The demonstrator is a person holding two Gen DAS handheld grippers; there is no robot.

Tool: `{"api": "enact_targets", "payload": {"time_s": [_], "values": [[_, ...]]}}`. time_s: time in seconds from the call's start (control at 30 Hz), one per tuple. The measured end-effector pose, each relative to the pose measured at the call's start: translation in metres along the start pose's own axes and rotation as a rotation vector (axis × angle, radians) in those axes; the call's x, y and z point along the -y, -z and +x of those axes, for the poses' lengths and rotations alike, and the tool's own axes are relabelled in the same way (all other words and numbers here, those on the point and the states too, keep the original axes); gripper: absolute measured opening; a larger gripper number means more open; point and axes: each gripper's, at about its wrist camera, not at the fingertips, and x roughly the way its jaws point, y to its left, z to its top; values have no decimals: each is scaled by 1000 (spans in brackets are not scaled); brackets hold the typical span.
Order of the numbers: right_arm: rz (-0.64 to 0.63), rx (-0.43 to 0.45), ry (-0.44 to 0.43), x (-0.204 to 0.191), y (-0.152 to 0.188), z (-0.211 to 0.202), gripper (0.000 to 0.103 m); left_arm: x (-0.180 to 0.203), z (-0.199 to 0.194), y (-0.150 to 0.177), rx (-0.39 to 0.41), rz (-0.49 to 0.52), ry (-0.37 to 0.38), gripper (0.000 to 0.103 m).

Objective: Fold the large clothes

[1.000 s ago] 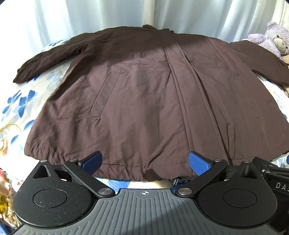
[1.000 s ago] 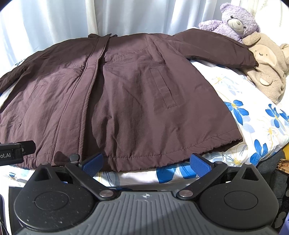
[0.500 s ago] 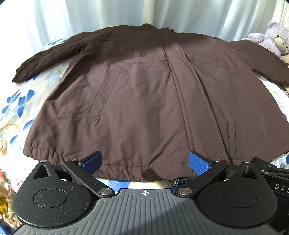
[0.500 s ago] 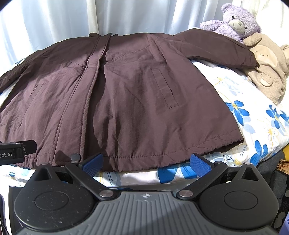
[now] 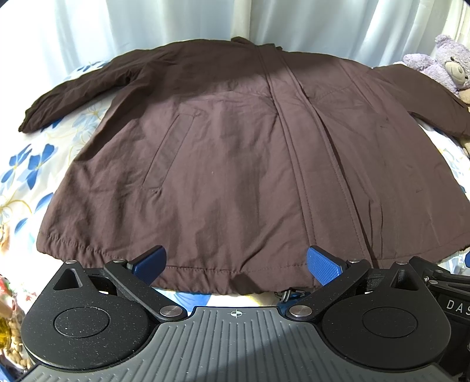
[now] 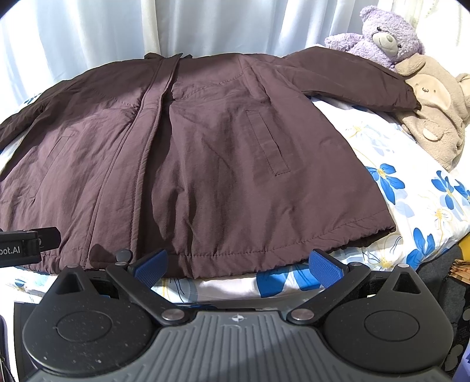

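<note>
Floral bedsheet (image 6: pixel 417 188) carries a dark brown jacket (image 5: pixel 235 164) spread flat, sleeves out.

A bed (image 6: pixel 426 205) with a white, blue-flowered sheet stands against pale curtains (image 5: pixel 147 26) lit from behind. Two plush bears (image 6: pixel 387 35) sit at its far right corner.

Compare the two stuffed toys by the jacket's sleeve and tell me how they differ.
The purple teddy bear is lilac and shaggy; the beige plush toy is tan with a smoother fleece. The purple one sits upright nearer the curtain; the beige one lies slumped, closer to the camera. The jacket sleeve's cuff reaches the beige toy, and the sleeve passes in front of the purple one. Both rest on the floral bedsheet, pressed against each other.
</note>
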Motion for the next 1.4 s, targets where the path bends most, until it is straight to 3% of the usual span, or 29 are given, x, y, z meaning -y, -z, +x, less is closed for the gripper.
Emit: {"api": "enact_targets", "payload": {"time_s": [1.03,1.4], "values": [[-15,18,-50,-5,1,0,102,-5,6,-3,-23,-14,28,103],[-6,34,-24,-3,2,1,102,-4,13,-5,-43,-11,46,103]]}}
